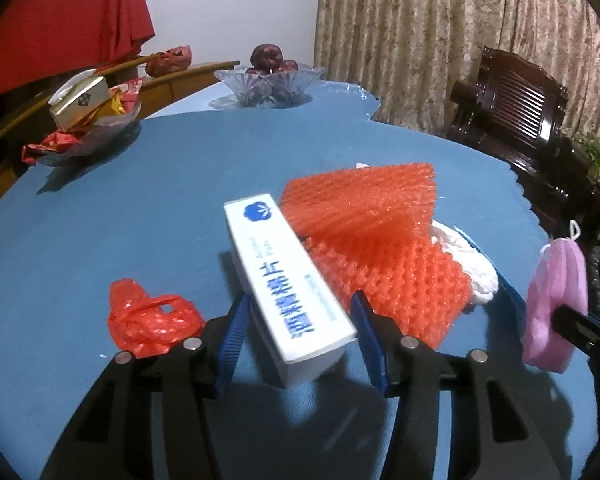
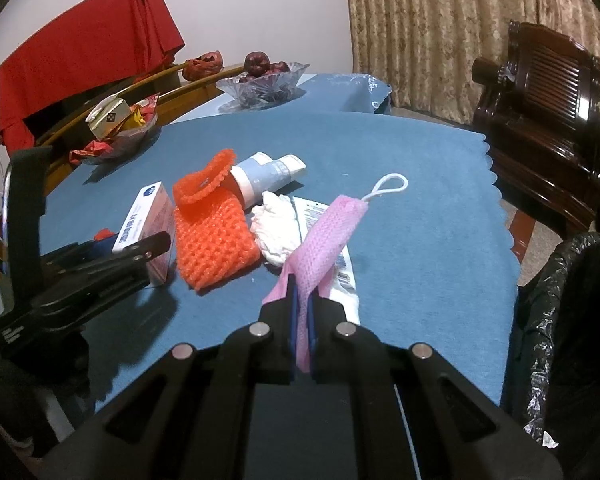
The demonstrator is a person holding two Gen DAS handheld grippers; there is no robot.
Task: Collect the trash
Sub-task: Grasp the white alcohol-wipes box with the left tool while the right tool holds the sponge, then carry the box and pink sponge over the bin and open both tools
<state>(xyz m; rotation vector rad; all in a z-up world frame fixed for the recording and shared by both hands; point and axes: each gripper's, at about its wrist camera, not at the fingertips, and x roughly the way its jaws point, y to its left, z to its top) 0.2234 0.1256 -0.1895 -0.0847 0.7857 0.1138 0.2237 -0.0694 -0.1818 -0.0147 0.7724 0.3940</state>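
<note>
Straddling the stiff, light white cardboard box at lower centre, left gripper half-wide, not visibly pressing; right gripper pinches soft pink mesh pouch.

Both grippers, left and right: black angular plastic linkages, round silver pivot pins, ribbed blue pads lining the jaws.

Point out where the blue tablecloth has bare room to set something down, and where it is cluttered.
Bare cloth runs between the pink mesh pouch and the scalloped table edge by the dark chair, and between the snack dish and the white box. Crowded: the middle, where box, orange foam net, tube and white tissue cluster.
</note>
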